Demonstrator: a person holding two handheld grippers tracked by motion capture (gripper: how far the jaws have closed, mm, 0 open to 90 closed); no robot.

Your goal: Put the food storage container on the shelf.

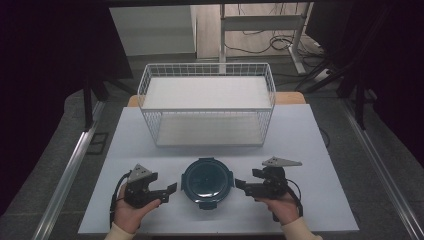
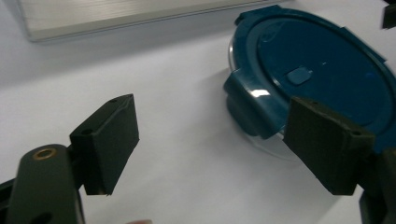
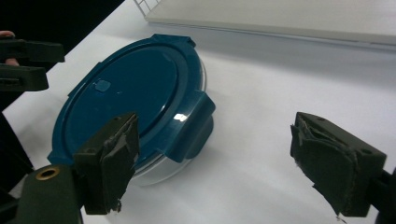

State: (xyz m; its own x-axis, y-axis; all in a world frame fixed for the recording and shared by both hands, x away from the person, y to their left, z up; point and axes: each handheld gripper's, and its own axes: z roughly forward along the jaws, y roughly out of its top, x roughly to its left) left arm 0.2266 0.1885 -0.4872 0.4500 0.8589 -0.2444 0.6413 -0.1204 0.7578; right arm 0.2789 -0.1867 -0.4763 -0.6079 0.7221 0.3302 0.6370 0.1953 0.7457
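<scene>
A round container [image 1: 207, 182] with a dark blue clip-on lid sits on the counter [image 1: 300, 150] near the person's edge, square between the two grippers. Behind it, farther up the counter, stands a white wire basket [image 1: 207, 102].

The left gripper [image 1: 169, 192] lies just to the container's left, its jaws spread wide and holding nothing, pointing in toward the lid's left clip [image 2: 247, 100]. In the left gripper view that clip sits ahead and a little to the right of the gap between the jaws, close to the right-hand jaw.

The right gripper [image 1: 241, 185] mirrors it on the other side, jaws also released and empty, aimed at the right clip [image 3: 191, 123]. In the right gripper view the clip lies ahead and toward the left-hand jaw, with bare counter in front of the other jaw.

Both grippers look about equally near, each just clear of the rim and not touching it; the right one seems a shade closer. The container is round, so no long axis matters: what counts is the line through the two side clips, which runs left to right, straight from one gripper to the other. I'd judge each hand needs only a short inward push to reach its own clip.
</scene>
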